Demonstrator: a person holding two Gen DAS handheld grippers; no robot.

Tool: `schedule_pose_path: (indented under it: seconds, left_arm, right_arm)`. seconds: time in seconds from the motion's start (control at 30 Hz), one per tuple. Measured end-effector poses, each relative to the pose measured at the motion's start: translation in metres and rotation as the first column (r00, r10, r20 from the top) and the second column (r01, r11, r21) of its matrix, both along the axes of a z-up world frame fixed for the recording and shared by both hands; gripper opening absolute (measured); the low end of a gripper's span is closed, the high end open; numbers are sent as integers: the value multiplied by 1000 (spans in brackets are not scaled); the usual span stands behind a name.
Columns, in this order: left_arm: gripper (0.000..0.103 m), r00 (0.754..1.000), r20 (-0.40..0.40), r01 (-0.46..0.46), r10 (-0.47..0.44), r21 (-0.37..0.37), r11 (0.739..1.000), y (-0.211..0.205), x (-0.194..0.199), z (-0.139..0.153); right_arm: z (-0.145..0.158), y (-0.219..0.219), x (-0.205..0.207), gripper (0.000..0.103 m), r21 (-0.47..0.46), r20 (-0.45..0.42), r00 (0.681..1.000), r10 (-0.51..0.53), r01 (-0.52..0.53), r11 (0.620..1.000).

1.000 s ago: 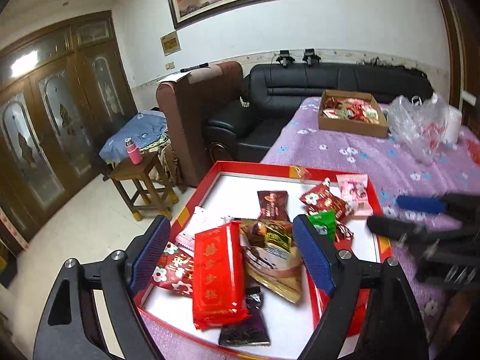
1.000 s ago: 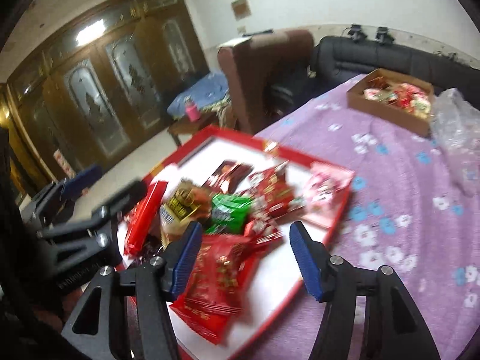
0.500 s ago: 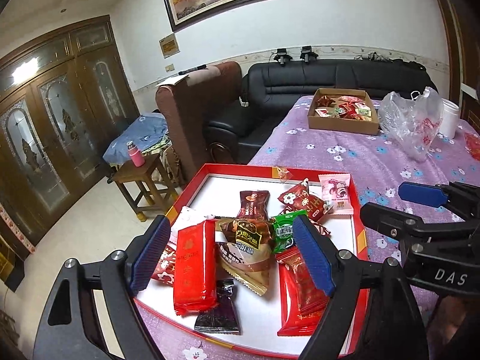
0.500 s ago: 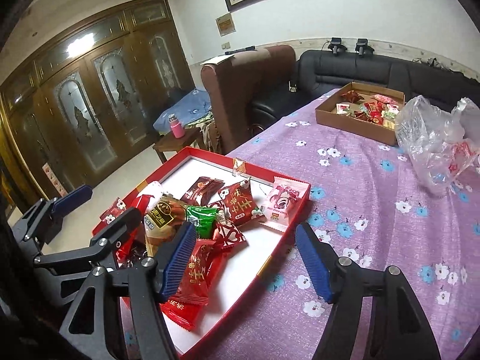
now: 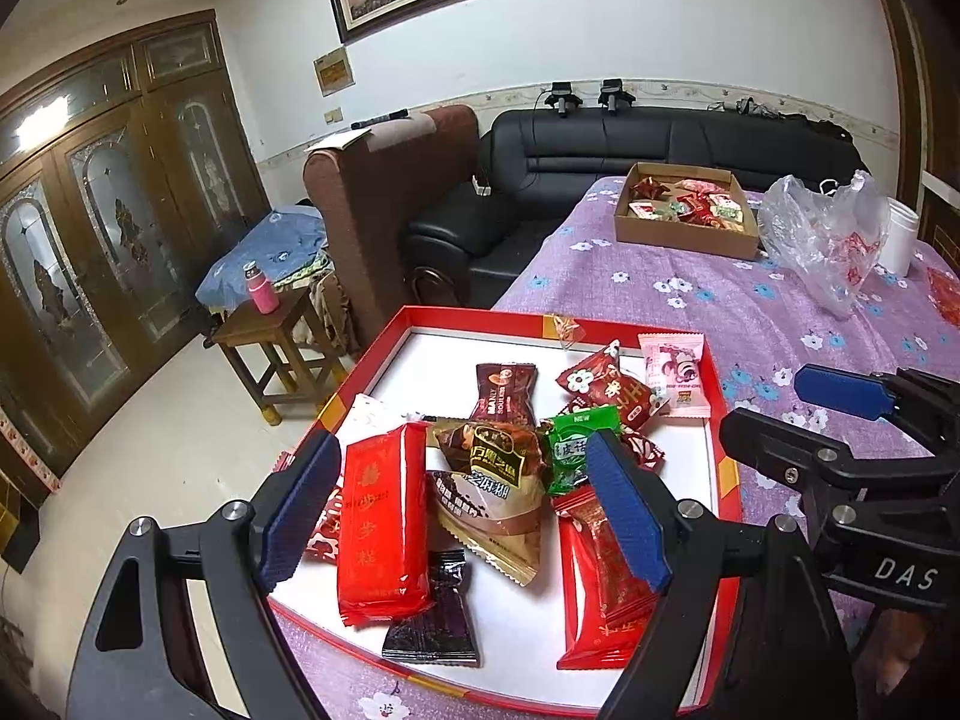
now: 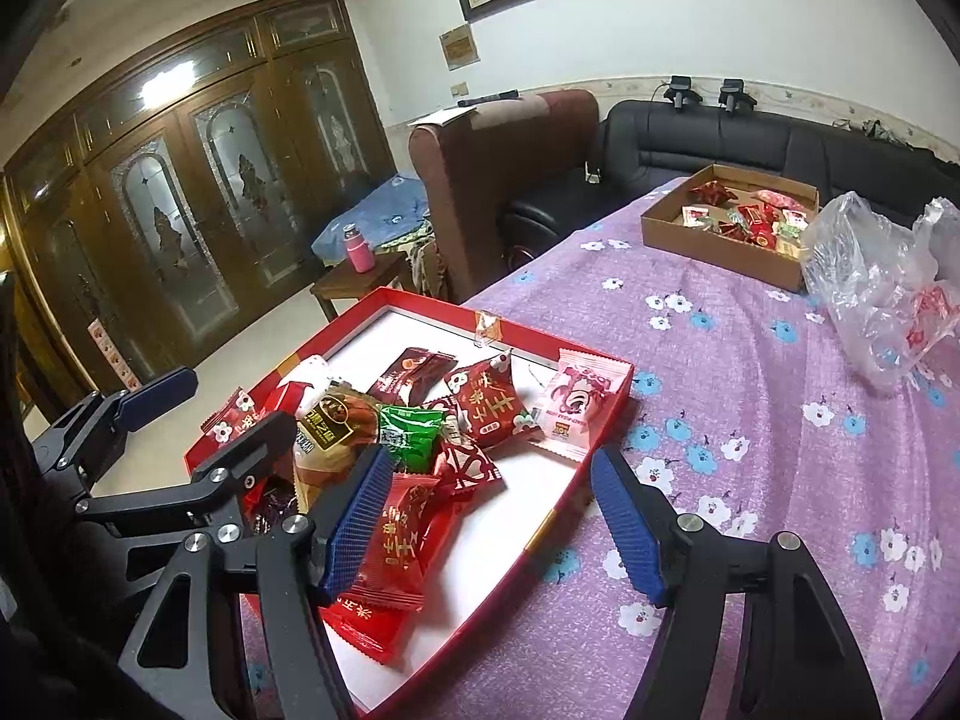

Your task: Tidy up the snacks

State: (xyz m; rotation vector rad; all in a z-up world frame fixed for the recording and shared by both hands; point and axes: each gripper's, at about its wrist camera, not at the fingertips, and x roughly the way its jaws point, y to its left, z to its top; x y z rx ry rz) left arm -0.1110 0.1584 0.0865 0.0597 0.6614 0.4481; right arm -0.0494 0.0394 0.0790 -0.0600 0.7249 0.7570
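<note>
Snacks (image 5: 498,480) piled in red tray (image 5: 723,468), mixed wrappers; both grippers' fingers apart, empty.

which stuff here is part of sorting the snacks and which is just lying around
Part of the job:
- red tray with its pile of snack packets
- cardboard box of wrapped sweets

Just lying about:
- clear plastic bag
- white cup
- pink bottle on the wooden stool
- black sofa
</note>
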Motion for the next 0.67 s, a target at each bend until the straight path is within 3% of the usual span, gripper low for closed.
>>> schedule_pose_path:
  seconds: [0.37, 0.6, 0.67]
  left_arm:
    - [85, 1000, -27, -4, 4, -10, 1000, 1, 3, -4]
    - [85, 999, 2, -36, 36, -7, 999, 8, 0, -4]
    - [85, 1000, -11, -25, 25, -35, 999, 10, 2, -5]
  right_arm:
    - [-3, 2, 2, 70, -7, -6, 1000, 4, -4, 1000]
    - [-6, 4, 1, 70, 1, -8, 1000, 10, -10, 1000]
    - [-5, 3, 1, 70, -2, -6, 1000, 6, -6, 1000]
